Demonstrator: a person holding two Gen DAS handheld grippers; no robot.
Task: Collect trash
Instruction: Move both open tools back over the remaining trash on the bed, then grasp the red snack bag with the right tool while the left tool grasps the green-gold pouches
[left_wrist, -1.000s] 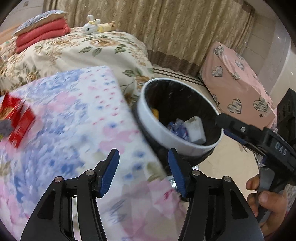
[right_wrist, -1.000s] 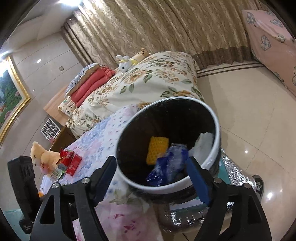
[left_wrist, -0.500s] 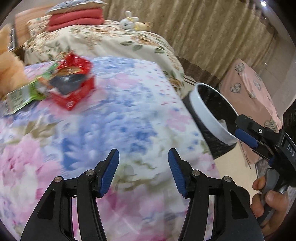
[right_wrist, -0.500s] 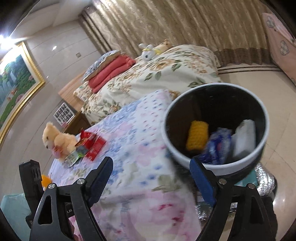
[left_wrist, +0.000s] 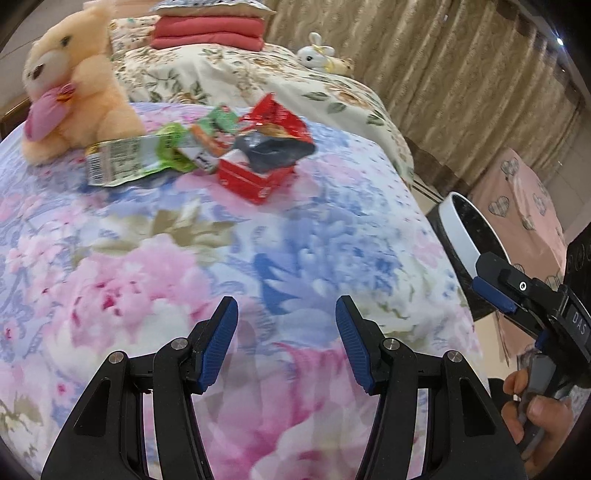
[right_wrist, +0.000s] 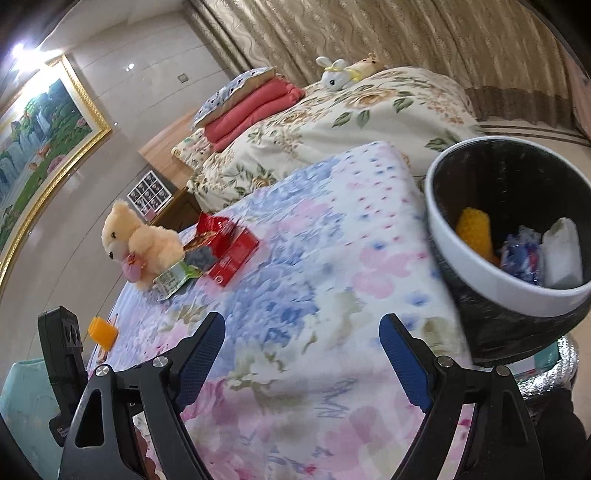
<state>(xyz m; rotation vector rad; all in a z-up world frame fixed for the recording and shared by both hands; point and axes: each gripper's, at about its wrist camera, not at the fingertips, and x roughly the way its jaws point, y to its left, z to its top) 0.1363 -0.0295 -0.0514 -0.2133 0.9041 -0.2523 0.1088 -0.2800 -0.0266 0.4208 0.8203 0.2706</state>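
Left gripper (left_wrist: 286, 347) and right gripper (right_wrist: 301, 360) hovered over the floral worktop (left_wrist: 258, 240), fingers apart and empty. Wrappers (left_wrist: 147, 157) and a red box (left_wrist: 255, 177) lay well beyond the left fingers; the bin (right_wrist: 509, 280) stood beside the right fingers.

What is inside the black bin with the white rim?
Inside the bin lie a yellow knitted piece, a blue wrapper and a white packet. They cover the bottom, so anything beneath is hidden.
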